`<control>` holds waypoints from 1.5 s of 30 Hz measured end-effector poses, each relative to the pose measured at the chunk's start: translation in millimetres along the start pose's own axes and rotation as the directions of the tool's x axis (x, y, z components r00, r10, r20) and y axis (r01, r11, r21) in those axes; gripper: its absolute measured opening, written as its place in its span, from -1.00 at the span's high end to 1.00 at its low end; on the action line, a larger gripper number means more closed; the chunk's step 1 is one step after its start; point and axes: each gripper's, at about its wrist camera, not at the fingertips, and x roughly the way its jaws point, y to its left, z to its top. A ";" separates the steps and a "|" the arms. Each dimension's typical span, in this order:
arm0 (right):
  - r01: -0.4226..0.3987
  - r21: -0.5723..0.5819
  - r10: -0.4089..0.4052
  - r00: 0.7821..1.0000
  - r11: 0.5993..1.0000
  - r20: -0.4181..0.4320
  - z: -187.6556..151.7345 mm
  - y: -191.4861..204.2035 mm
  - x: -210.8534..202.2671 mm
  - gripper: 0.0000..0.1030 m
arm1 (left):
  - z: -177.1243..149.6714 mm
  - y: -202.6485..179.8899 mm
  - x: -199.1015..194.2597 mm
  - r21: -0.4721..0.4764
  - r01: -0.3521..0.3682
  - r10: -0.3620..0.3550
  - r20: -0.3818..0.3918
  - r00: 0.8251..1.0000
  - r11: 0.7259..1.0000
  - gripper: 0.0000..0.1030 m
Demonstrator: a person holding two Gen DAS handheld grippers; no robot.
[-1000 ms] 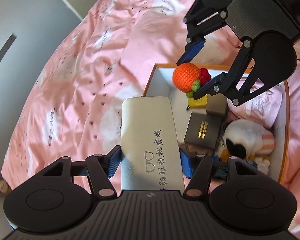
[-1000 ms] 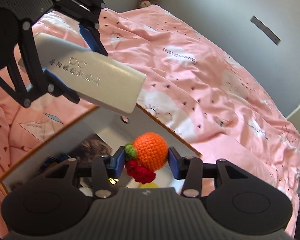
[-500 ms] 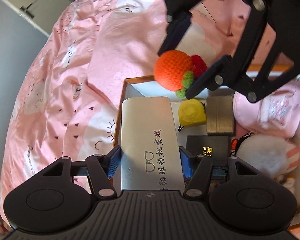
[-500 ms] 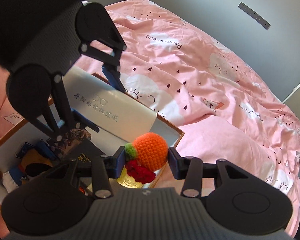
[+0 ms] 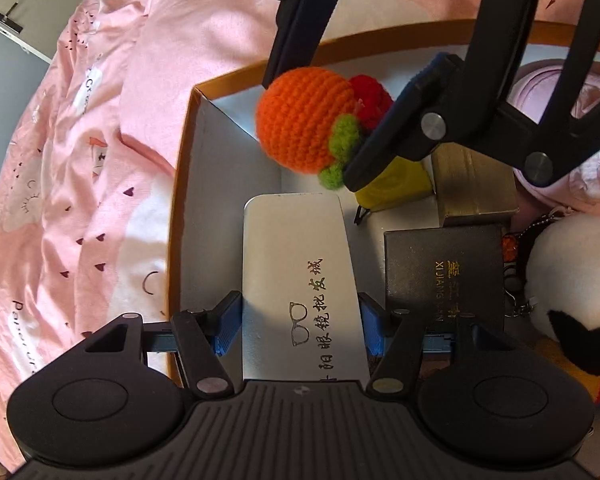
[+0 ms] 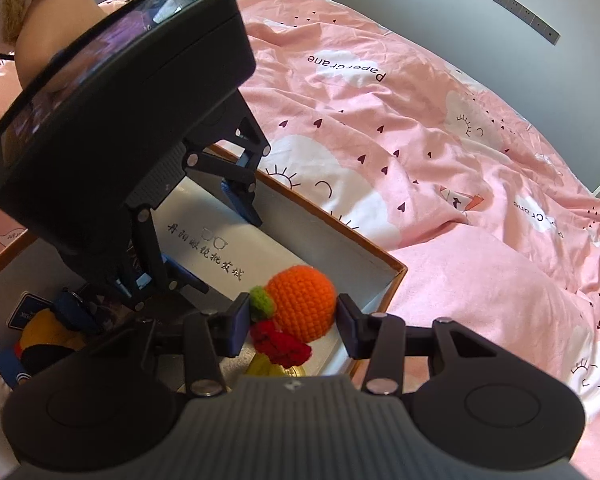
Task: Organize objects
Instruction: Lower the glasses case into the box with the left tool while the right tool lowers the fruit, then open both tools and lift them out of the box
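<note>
My left gripper (image 5: 296, 326) is shut on a silver glasses case (image 5: 300, 276) with black Chinese print, held inside the left end of an orange-rimmed white box (image 5: 188, 184). The case also shows in the right wrist view (image 6: 220, 248), under the left gripper (image 6: 204, 240). My right gripper (image 6: 290, 320) is shut on an orange crocheted fruit (image 6: 302, 304) with green and red bits, held over the box's far corner (image 6: 392, 276). In the left wrist view that fruit (image 5: 306, 118) hangs just above and beyond the case, between the right gripper's fingers (image 5: 300, 24).
The box holds a yellow item (image 5: 396, 184), a gold box (image 5: 476, 184), a black box with gold print (image 5: 444, 276), a white and black plush toy (image 5: 572, 292) and a pink pouch (image 5: 548, 92). It lies on a pink patterned bedspread (image 6: 440, 152). Grey wall behind.
Both grippers have come lower and closer to the box. The glasses case now sits inside the box's left end, and the crocheted fruit hangs over the box corner.
</note>
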 end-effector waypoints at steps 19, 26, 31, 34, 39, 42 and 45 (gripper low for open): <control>0.032 -0.131 -0.035 0.999 0.991 -0.019 -8.0 2.9 19.5 0.07 | -14.9 -15.0 3.8 0.083 -0.045 0.046 -0.006 0.999 0.996 -0.41; 0.072 -0.252 -0.084 0.996 0.965 -0.037 -5.2 9.8 30.6 0.07 | -25.0 -7.1 -28.0 -0.071 -0.001 0.006 0.072 0.997 0.998 -0.41; 0.121 -0.356 -0.152 0.987 0.927 -0.061 -4.0 17.5 48.2 0.07 | -32.4 -7.0 -47.8 -0.176 0.030 -0.013 0.096 0.995 0.984 -0.40; 0.143 -0.383 -0.186 0.979 0.913 -0.077 -4.0 17.8 57.3 0.07 | -37.3 -9.2 -56.4 -0.213 0.025 -0.003 0.101 0.995 0.977 -0.40; 0.149 -0.387 -0.193 0.978 0.910 -0.077 -3.0 16.8 61.0 -0.12 | -42.7 -2.1 -61.5 -0.330 0.022 0.017 0.115 0.993 0.944 -0.39; 0.152 -0.384 -0.195 0.978 0.911 -0.075 -2.5 18.3 58.0 -0.14 | -46.7 6.7 -66.2 -0.396 0.022 0.030 0.126 0.992 0.918 -0.39; 0.155 -0.362 -0.191 0.979 0.919 -0.067 -0.4 19.4 47.8 -0.14 | -51.8 12.9 -72.3 -0.428 0.003 0.062 0.138 0.989 0.904 -0.39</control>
